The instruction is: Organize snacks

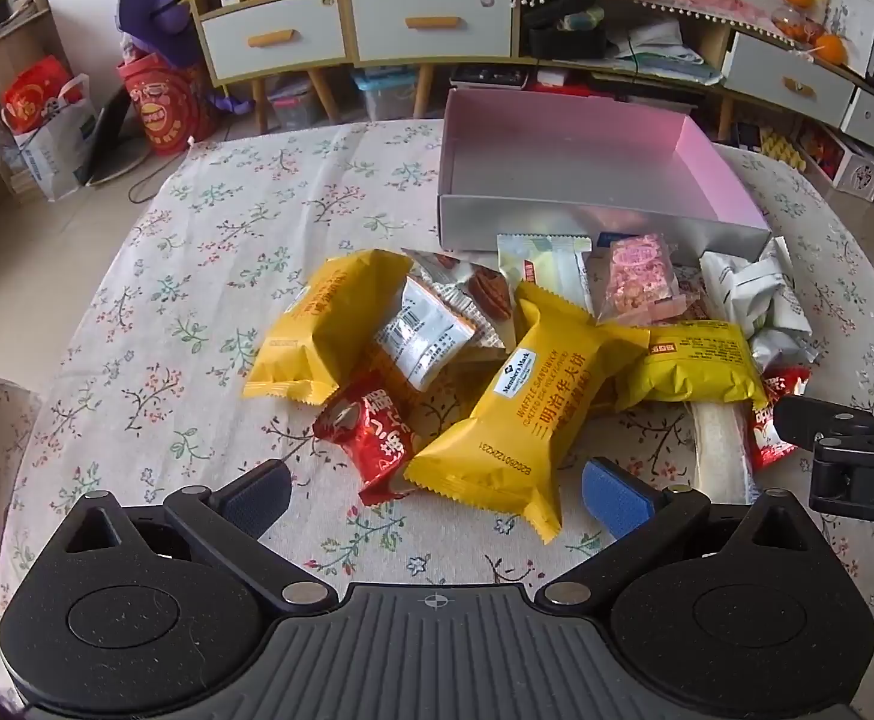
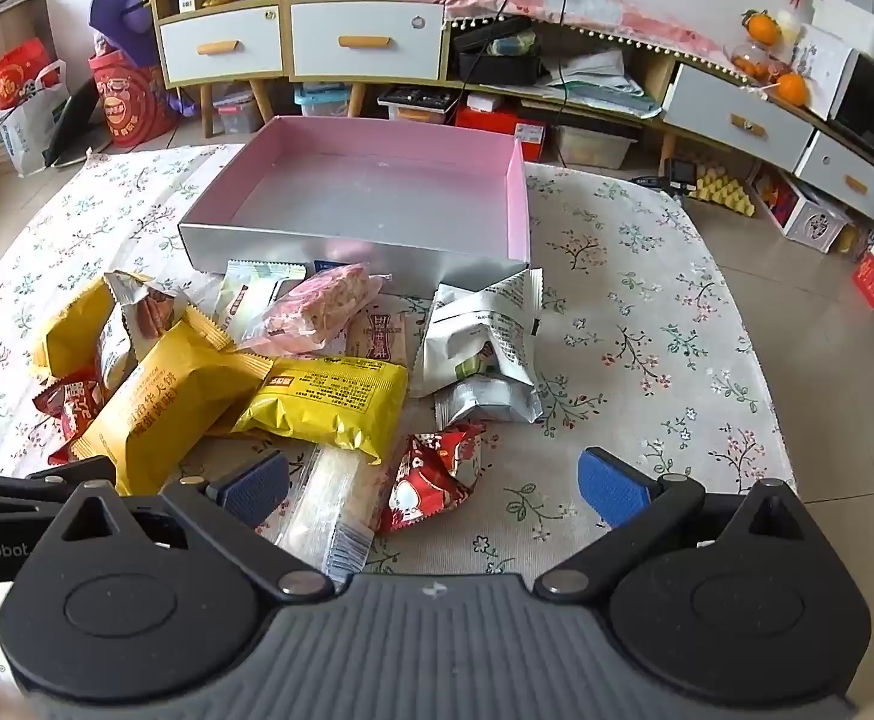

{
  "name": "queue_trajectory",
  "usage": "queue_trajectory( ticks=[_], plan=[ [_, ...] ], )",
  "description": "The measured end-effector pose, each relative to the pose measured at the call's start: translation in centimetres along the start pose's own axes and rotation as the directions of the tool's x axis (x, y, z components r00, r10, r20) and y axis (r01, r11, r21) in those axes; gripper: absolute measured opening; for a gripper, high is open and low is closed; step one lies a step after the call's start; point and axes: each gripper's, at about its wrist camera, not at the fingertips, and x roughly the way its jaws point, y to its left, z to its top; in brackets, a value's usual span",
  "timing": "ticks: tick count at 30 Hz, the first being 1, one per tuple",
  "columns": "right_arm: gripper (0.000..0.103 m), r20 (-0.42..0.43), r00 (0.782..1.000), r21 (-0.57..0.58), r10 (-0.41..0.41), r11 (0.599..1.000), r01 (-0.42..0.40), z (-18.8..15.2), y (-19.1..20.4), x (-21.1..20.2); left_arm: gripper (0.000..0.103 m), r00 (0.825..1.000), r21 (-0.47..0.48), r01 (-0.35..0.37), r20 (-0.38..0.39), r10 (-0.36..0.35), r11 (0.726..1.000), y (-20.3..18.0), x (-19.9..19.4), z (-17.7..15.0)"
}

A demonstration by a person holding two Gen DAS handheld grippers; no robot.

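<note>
— Since both claws are angled down over the pile, which snack looks like the first pick?

— For the left claw, I'd judge the yellow waffle sandwich pack. Its near end lies between the spread jaws, though neither blue pad presses on it. A red wrapper lies just beside it, toward the left pad.

— And the right claw?

— Also wide apart and holding nothing. A clear long packet and a crumpled red packet lie between its jaws on the table.

— Where should they go?

— Probably into the pink-lined box, which stands open and empty just behind the heap; its silver front wall touches the rearmost packets. Sitting that close, it keeps each carry short.

— Why is the pile so awkward?

— The packs overlap: the yellow foil pack rests partly on the clear one, and the white pouches are stacked. Lifting the top, loose ones first seems wise.
</note>
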Motion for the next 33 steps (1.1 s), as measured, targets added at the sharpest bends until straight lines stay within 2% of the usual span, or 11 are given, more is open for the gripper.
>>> queue_trajectory(
  ticks=[33],
  plan=[
    [0.103, 0.008, 1.0, -0.002, -0.016, 1.0, 0.016, 0.1, -0.1, -0.2, 0.103, 1.0, 0.001, 0.005, 0.004, -0.005, 1.0, 0.2, -0.5, 0.1]
  ],
)
